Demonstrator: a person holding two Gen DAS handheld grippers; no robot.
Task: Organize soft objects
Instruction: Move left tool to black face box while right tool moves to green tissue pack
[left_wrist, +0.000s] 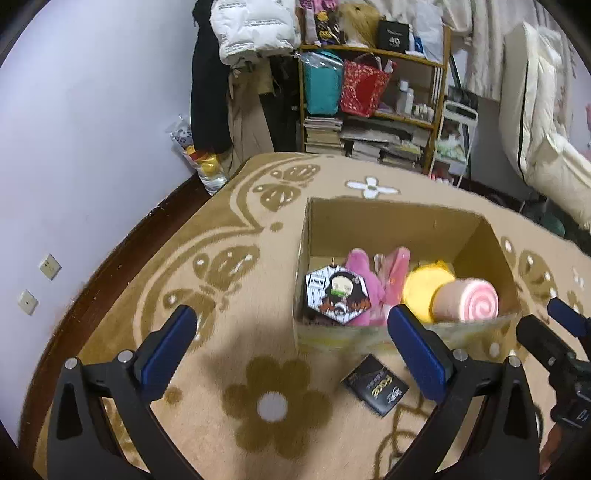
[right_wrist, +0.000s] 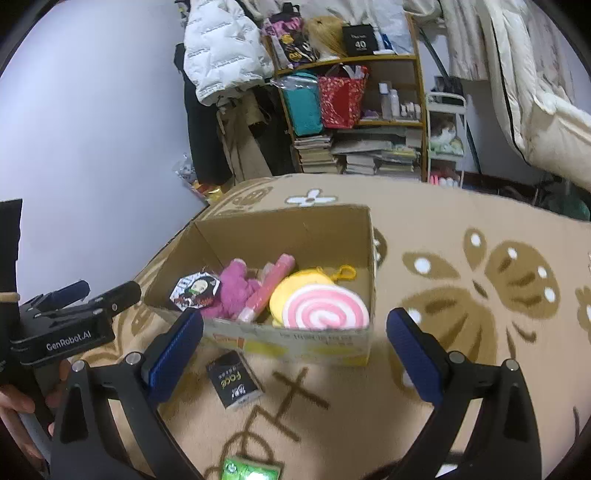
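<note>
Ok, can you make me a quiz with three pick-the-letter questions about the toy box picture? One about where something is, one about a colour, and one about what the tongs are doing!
1. Where is the small black packet?
A. inside the box
B. on the rug in front of the box
C. on the shelf

2. What colours is the swirly roll toy?
A. pink and white
B. blue and green
C. all black

3. What are the two tongs doing?
A. both open, holding nothing
B. both squeezing a toy
C. one is gripping the box

Answers:
1 B: the black packet lies on the rug, outside the cardboard box.
2 A: the roll toy shows a pink and white spiral.
3 A: the left tongs and right tongs stand wide apart with nothing between them.
</note>
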